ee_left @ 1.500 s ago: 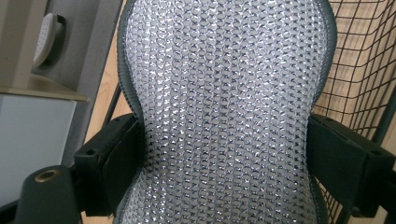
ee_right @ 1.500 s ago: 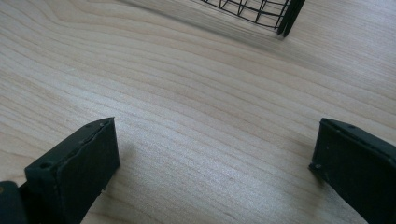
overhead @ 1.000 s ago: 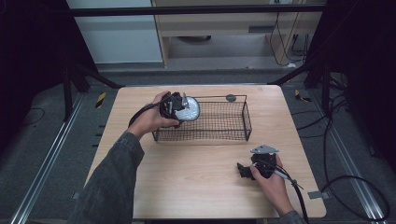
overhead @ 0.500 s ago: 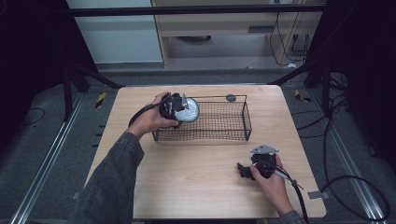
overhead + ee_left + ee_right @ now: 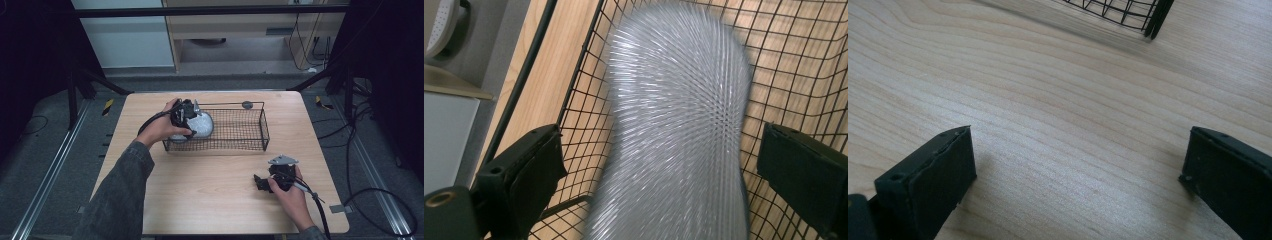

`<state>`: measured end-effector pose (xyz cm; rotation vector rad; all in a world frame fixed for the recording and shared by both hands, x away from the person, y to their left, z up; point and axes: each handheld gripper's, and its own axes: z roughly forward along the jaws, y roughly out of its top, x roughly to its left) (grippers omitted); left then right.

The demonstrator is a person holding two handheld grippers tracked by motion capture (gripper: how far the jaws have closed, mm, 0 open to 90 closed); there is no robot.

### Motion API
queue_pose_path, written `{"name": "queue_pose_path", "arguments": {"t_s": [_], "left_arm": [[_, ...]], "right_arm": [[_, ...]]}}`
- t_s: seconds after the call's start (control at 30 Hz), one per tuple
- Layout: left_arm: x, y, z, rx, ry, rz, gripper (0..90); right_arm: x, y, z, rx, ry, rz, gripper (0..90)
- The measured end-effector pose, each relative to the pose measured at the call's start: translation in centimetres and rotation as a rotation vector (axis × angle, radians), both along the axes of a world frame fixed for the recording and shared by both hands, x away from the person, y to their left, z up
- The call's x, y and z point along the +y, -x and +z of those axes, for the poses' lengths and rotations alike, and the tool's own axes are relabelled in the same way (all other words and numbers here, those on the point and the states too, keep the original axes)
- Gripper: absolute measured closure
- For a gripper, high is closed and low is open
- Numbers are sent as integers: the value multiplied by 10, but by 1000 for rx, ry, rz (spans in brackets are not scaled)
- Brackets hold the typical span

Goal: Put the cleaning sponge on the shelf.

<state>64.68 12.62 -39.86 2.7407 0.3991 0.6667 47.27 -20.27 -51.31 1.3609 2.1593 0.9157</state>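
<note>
A silvery fine-mesh dome, like a strainer [image 5: 202,125], sits in the left end of a black wire basket [image 5: 240,145] at the middle of the wooden table [image 5: 200,195]. My left gripper [image 5: 187,117] hovers at that end of the basket, held from the left. In the left gripper view the mesh strainer [image 5: 674,120] stands between the two wide-apart jaws of the left gripper [image 5: 659,165], with a gap on each side; the basket wire [image 5: 584,100] lies behind it. My right gripper [image 5: 261,182] rests open near the table's front right, with bare wood between the jaws of the right gripper [image 5: 1078,165].
A small dark round object [image 5: 247,104] lies on the table just behind the basket. A corner of the basket [image 5: 1153,20] shows at the top of the right gripper view. Cables trail off the table's right side.
</note>
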Motion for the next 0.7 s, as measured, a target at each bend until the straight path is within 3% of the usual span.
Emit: {"name": "queue_pose_path", "arguments": {"t_s": [0.47, 0.6, 0.7], "left_arm": [[2, 6, 13, -3, 74, 15, 99], [1, 11, 19, -3, 128, 35, 97], [0, 15, 21, 20, 174, 46, 87]], "right_arm": [[0, 0, 0, 1, -1, -2, 8], [0, 0, 0, -1, 0, -1, 8], [0, 0, 0, -2, 4, -1, 8]]}}
